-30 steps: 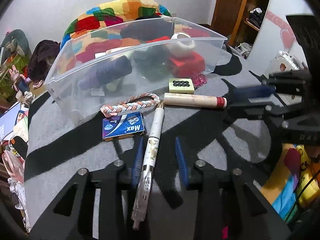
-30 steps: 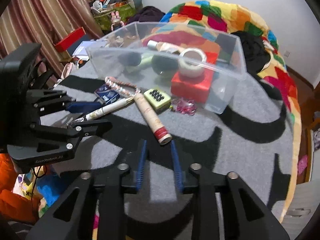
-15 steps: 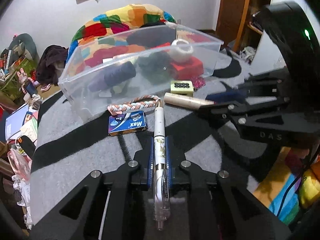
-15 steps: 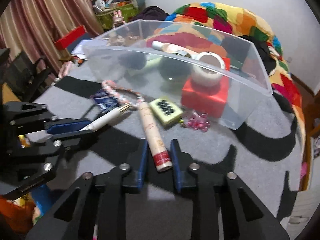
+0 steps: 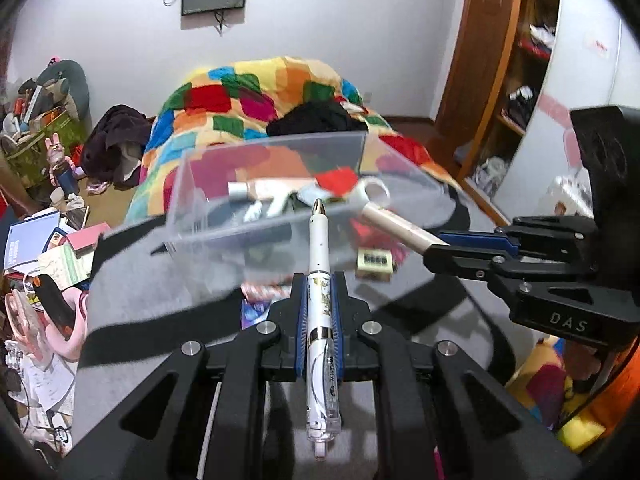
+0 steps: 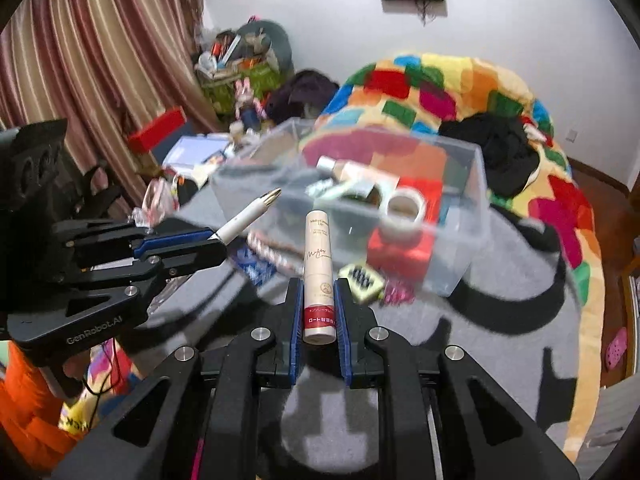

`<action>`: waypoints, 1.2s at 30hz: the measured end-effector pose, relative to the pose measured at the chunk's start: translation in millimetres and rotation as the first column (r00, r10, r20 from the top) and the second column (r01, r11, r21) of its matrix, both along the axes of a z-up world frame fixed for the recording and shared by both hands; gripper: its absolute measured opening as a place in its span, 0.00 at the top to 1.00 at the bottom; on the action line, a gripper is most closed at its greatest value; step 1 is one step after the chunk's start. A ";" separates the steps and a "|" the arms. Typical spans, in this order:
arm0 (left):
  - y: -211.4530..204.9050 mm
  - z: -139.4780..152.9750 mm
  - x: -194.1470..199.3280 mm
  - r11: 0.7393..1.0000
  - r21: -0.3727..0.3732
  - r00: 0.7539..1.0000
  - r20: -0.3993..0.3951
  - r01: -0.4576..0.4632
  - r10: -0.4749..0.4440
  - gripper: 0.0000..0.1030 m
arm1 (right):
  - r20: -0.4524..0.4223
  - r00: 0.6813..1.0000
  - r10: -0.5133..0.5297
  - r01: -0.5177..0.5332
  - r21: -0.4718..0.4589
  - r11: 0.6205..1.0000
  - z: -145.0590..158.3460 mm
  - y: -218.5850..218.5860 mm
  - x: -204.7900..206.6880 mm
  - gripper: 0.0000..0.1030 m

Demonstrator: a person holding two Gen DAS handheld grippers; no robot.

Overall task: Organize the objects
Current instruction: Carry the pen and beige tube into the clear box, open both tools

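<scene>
My left gripper [image 5: 319,280] is shut on a white pen [image 5: 319,248], which is lifted off the grey blanket with its gold tip toward the clear plastic bin [image 5: 224,224]. My right gripper [image 6: 317,286] is shut on a cream tube with a red band [image 6: 318,264], also raised and aimed at the clear bin [image 6: 460,256]. Each gripper shows in the other's view: the right gripper [image 5: 444,250] with the tube [image 5: 396,222], the left gripper [image 6: 216,242] with the pen [image 6: 250,216]. The bin holds a tape roll [image 6: 404,210], a red box [image 6: 400,250] and other items.
On the blanket before the bin lie a yellow-green block with black dots [image 5: 374,262], a braided band [image 6: 276,254], a blue packet [image 5: 254,310] and pink beads [image 6: 396,292]. A colourful quilt [image 5: 256,96] lies behind the bin. Clutter covers the floor at left [image 5: 44,248].
Both grippers closed, the left on the pen and the right on the tube, then rose from the blanket with them. The views tilted up toward the bin.
</scene>
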State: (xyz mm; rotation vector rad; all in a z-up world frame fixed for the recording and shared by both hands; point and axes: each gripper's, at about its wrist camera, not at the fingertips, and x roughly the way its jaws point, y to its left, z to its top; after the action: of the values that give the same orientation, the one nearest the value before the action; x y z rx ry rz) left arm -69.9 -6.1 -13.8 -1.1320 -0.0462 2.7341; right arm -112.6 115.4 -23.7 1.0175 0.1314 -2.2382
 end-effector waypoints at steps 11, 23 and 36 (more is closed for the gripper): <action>-24.6 16.3 -47.7 0.996 0.070 0.999 0.013 -0.052 0.051 0.90 | 0.017 0.982 -0.186 0.186 -0.011 0.982 6.5 17.4 -50.6 0.87; -10.8 -8.9 -101.8 0.998 0.062 0.989 0.147 -0.010 0.000 0.90 | 0.047 0.969 -0.242 0.237 0.092 0.967 -9.9 11.1 -91.6 0.87; -8.4 -2.3 -110.9 0.996 0.086 0.989 0.147 0.002 -0.015 0.89 | 0.054 0.972 -0.227 0.221 0.106 0.970 -12.6 6.9 -90.9 0.86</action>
State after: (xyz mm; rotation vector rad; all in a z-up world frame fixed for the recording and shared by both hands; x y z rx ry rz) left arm -180.8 -14.5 -16.1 -1.3038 -0.1768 2.6083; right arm -203.5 122.3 -36.3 1.2114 0.1039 -2.4176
